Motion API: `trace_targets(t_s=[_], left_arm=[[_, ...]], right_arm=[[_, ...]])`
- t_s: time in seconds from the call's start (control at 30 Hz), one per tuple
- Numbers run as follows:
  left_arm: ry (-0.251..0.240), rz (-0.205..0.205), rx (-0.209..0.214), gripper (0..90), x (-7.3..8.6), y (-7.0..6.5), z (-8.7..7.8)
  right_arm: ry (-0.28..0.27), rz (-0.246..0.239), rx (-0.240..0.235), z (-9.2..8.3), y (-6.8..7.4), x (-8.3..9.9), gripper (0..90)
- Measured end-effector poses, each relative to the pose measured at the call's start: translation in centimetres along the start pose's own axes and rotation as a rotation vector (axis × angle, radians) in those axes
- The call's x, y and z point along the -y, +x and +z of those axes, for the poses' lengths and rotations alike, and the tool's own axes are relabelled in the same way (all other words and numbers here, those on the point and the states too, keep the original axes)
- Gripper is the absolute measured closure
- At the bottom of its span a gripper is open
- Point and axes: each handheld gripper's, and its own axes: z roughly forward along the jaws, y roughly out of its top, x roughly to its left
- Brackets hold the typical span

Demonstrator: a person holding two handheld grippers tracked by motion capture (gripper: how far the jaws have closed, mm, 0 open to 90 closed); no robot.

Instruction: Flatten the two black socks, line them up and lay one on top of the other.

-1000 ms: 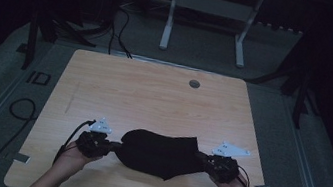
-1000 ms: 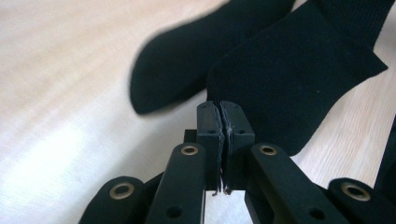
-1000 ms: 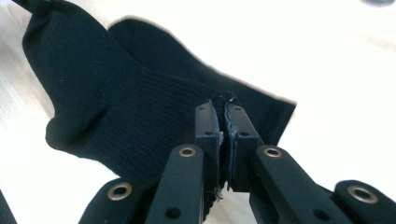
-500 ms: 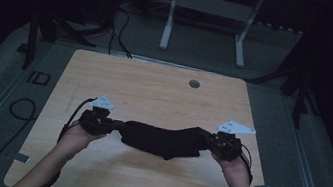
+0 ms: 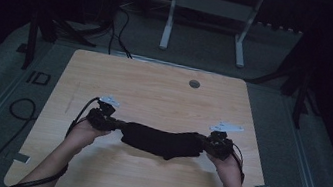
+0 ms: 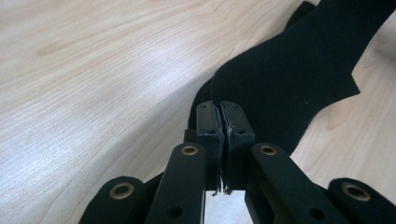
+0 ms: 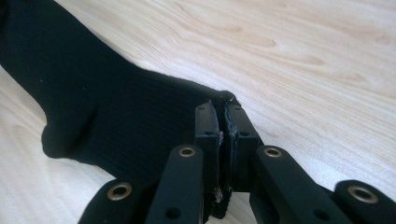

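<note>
Above the wooden table, black knit cloth stretched, sagging mid-span, left gripper and right gripper each clamping an end

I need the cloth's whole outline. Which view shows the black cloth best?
The high view: the black cloth spans fully between the left gripper and right gripper. The left and right gripper views give close-ups of each clamped end and its knit.

Cloth hung stretched betw. L gripper at its left end & R gripper at its right end, over near half of table. Small round hole sat behind, near far edge.
</note>
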Motion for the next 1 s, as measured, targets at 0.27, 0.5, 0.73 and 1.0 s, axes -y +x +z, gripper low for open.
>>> trace_targets(t_s=[0.27,0.5,0.73,1.0], left_arm=[[0.035,-0.033,0.007,87.5,0.7,1.3,1.7],[0.051,-0.054,0.013,87.3,1.6,1.8,2.7],[0.061,-0.057,0.045,67.2,2.1,1.9,2.5],[-0.016,-0.044,0.003,56.6,2.4,1.1,0.0]], right_arm=[[0.07,0.001,0.001,2.5,-0.4,1.1,84.6],[0.086,0.022,-0.001,3.4,-0.9,1.8,83.3],[0.082,0.041,0.005,3.4,-1.2,1.7,67.8],[0.017,0.046,0.014,1.2,-1.3,0.9,56.1]])
